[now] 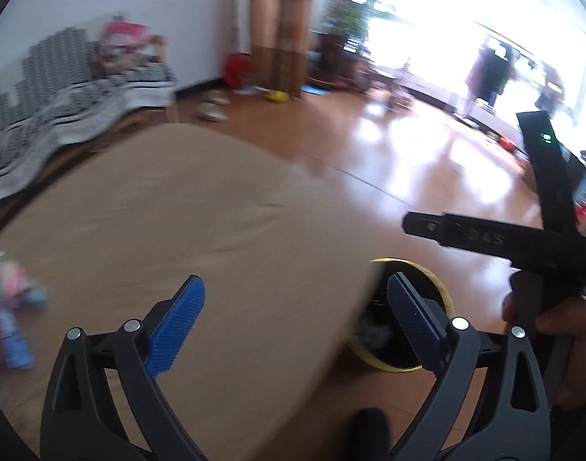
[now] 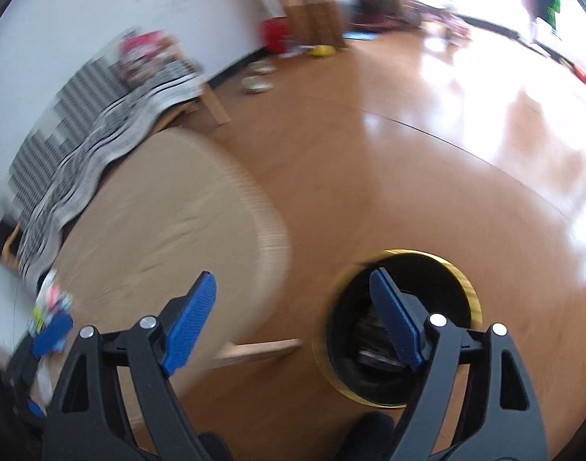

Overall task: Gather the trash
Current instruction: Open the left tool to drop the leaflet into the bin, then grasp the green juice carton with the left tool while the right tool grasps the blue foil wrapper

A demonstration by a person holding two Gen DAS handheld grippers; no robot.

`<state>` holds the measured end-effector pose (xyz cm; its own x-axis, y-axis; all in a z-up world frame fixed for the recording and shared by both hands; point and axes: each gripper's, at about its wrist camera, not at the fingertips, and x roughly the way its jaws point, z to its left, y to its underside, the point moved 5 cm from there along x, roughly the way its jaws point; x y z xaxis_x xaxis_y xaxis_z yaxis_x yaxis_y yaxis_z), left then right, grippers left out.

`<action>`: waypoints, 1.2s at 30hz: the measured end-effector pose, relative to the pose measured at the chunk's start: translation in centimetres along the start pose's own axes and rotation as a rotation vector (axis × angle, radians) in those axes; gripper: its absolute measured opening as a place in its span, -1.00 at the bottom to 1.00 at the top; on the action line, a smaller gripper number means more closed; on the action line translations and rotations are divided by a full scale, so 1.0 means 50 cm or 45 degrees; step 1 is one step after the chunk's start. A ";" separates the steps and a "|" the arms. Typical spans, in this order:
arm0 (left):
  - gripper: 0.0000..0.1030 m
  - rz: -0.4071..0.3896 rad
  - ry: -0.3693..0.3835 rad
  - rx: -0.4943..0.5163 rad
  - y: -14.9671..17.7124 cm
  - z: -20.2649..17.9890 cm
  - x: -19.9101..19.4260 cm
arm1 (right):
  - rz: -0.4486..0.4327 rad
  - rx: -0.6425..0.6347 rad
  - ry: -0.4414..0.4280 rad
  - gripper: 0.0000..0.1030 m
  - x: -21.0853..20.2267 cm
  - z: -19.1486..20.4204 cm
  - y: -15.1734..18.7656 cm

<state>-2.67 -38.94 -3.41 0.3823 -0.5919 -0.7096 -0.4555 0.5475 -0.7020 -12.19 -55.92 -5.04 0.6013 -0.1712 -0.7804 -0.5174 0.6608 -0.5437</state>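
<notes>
A yellow-rimmed bin with a black liner (image 2: 462, 280) stands on the wooden floor beside a round tan table (image 2: 170, 215); dark trash lies inside it. The bin also shows in the left wrist view (image 1: 442, 292). My right gripper (image 2: 293, 319) is open and empty, above the gap between table and bin. My left gripper (image 1: 296, 315) is open and empty over the table's right edge (image 1: 216, 207). Colourful wrappers (image 1: 12, 307) lie at the table's left; they also show in the right wrist view (image 2: 50, 315). The other gripper's black body (image 1: 523, 238) shows at right, held by a hand.
A bench with a striped grey cloth (image 1: 62, 107) stands behind the table. Slippers (image 1: 212, 111), a red bucket (image 1: 237, 69) and a wooden pillar (image 1: 281, 27) are further back. The shiny wooden floor (image 1: 408, 146) stretches toward bright windows.
</notes>
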 end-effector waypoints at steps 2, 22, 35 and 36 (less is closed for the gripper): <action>0.81 -0.010 -0.095 -0.040 0.010 0.088 -0.042 | 0.015 -0.115 -0.078 0.56 0.009 0.107 0.008; 0.81 0.176 -0.732 -0.286 0.316 0.787 -0.260 | 0.300 -0.750 -0.444 0.58 0.146 0.746 0.252; -0.20 0.199 -0.707 -0.283 0.303 0.804 -0.238 | 0.337 -0.769 -0.417 0.47 0.252 0.823 0.278; -0.20 0.185 -0.709 -0.284 0.302 0.803 -0.250 | 0.339 -0.766 -0.419 0.37 0.255 0.827 0.277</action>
<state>17.95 0.47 -7.56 0.6386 -0.0895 -0.7643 -0.6688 0.4267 -0.6088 13.47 -18.72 -9.76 0.5115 0.2297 -0.8280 -0.8591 0.1177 -0.4981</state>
